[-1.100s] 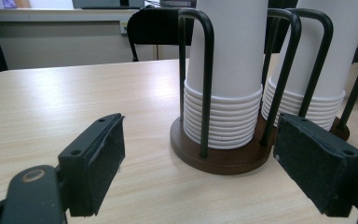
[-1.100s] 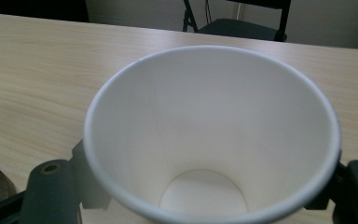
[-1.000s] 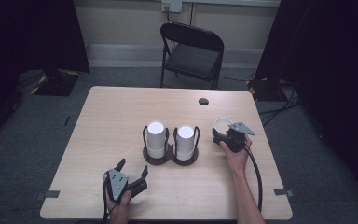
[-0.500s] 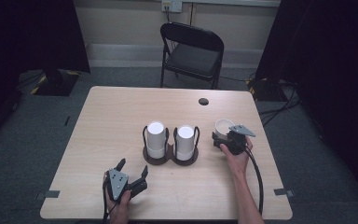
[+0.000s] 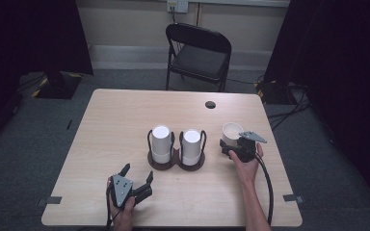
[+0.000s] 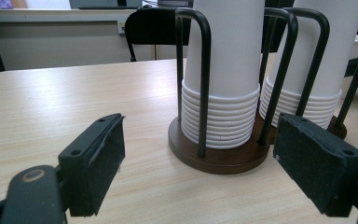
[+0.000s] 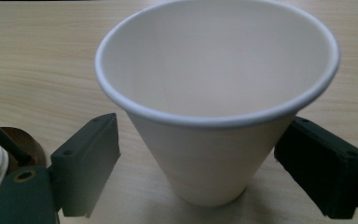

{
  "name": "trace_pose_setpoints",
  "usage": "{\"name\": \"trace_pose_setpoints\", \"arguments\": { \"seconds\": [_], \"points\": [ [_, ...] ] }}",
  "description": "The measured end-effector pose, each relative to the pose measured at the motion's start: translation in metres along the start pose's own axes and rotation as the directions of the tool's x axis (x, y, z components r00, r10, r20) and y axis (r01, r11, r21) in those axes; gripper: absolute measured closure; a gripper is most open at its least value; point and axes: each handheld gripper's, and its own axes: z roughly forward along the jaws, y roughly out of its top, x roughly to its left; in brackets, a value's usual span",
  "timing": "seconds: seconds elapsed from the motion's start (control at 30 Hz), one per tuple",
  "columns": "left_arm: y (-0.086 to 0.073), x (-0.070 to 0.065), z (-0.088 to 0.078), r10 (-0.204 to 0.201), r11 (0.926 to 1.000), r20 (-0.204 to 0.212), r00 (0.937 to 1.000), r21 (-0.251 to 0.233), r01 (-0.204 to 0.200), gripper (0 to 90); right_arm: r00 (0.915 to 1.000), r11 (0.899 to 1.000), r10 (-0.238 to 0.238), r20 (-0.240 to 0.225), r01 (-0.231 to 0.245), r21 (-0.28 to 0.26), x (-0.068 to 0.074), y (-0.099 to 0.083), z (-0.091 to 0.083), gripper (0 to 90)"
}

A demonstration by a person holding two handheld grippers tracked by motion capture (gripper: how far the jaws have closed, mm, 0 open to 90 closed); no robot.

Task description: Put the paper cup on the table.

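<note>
Two stacks of cups (image 5: 162, 143) stand in a rack (image 5: 175, 161) mid-table (image 5: 106, 125); we hold our left gripper (image 5: 136, 179) spread near the front edge. Along it, its jaws gape before the rack (image 6: 219, 156). Along our right gripper (image 7: 212, 175), an upright cup (image 7: 216, 93) sits between parted jaws, untouched.

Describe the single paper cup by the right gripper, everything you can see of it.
The cup is white, apparently paper, with a rolled rim and a tapered wall narrowing to its base. It stands upright, mouth up and empty, on the table, right of the two cup stacks. The right gripper is open around it: its fingers flank the lower wall with gaps on both sides, not touching.
</note>
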Motion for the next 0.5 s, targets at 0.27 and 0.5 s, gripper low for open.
{"name": "trace_pose_setpoints", "arguments": {
  "seconds": [0.27,0.5],
  "points": [
    [0.000,0.000,0.000,-0.002,1.0000,-0.009,1.0000,0.001,0.002,16.4,1.0000,1.000,-0.004,0.007,0.004,-0.021,0.002,-0.001,-0.010,13.4],
    [0.000,0.000,0.001,-0.009,0.9999,-0.018,0.9998,0.010,0.009,16.4,0.9998,0.999,0.017,0.009,-0.016,-0.047,0.003,0.001,-0.021,13.4]
  ]
}}
